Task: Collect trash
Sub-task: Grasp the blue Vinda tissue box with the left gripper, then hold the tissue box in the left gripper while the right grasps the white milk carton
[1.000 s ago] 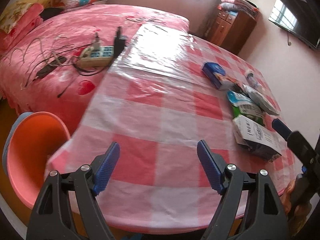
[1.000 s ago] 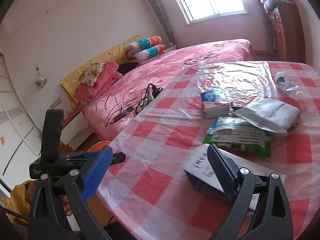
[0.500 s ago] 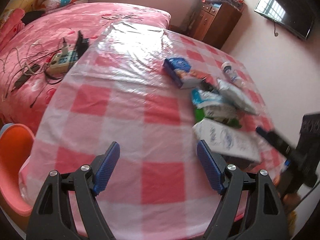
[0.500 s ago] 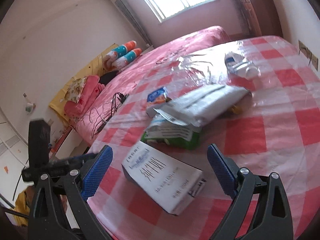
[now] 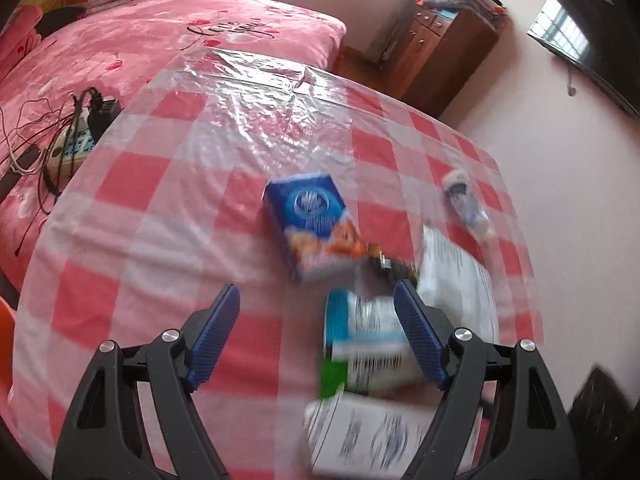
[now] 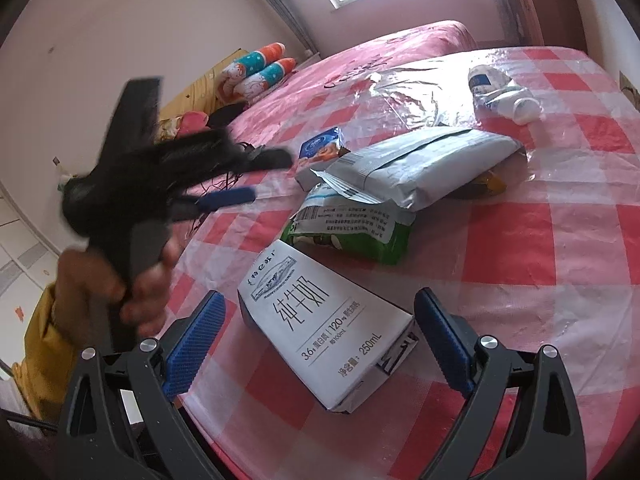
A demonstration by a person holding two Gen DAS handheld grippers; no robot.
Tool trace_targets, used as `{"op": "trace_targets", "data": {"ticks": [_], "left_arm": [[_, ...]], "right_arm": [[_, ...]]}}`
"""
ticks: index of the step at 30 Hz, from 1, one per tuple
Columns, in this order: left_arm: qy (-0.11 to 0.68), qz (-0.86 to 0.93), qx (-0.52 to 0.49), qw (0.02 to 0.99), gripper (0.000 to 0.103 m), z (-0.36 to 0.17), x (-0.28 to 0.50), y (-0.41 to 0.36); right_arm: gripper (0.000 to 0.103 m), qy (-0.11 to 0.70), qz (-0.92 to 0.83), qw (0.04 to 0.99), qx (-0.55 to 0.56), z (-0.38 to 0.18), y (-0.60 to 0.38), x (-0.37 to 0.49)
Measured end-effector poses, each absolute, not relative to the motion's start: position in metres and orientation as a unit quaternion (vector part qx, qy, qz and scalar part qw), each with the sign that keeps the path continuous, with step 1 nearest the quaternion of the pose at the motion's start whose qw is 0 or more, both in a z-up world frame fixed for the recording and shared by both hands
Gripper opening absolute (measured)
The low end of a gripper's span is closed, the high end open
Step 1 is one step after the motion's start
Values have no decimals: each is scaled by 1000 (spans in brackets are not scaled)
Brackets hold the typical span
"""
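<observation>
- White milk carton (image 6: 326, 330) lies flat at the near edge of the checked table (image 6: 560, 248), between the right gripper (image 6: 316, 344) fingers, which are spread wide and not touching it.
- Green-white bag (image 6: 352, 228), grey mailer (image 6: 416, 160), blue box (image 5: 308, 216), crushed bottle (image 6: 502, 94) lie beyond it.
- Left gripper (image 5: 316, 332) gapes wide, empty (blurred), above the bag.
- Pink bed (image 5: 160, 40) behind.
</observation>
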State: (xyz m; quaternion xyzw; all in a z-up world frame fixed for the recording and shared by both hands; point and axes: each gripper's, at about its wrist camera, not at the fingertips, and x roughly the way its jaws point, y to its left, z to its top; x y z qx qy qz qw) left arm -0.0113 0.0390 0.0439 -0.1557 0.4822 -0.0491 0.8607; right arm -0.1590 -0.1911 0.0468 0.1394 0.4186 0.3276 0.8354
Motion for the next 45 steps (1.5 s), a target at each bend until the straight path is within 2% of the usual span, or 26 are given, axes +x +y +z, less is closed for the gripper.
{"op": "trace_targets", "data": {"ticks": [17,19,23,39,41,43,45], "left_arm": [[502,30,-117,857,80,19,56,14],[501,38,-100,859,76,19,55,12],[491,49,-71,867,60,19,49,9],[488,95,-50,866,58,49,0,55],[489,101,-55,865,58,52,-10,62],[488,101,-57,865,58,55,-20,67],[489,99,-61,865,58,55,-29,73]], "right_arm": [[94,409,363,826,137,49,-189,-159],[94,409,367,824,137,50,-189,-159],[94,415,376,817,135,49,-186,-156],[94,412,472,774,87,52,-162,-165],[91,408,469,778,91,53,-164,-163],[83,412,458,782,94,51,-167,-162],[83,412,445,791,88,50,-165,-160]]}}
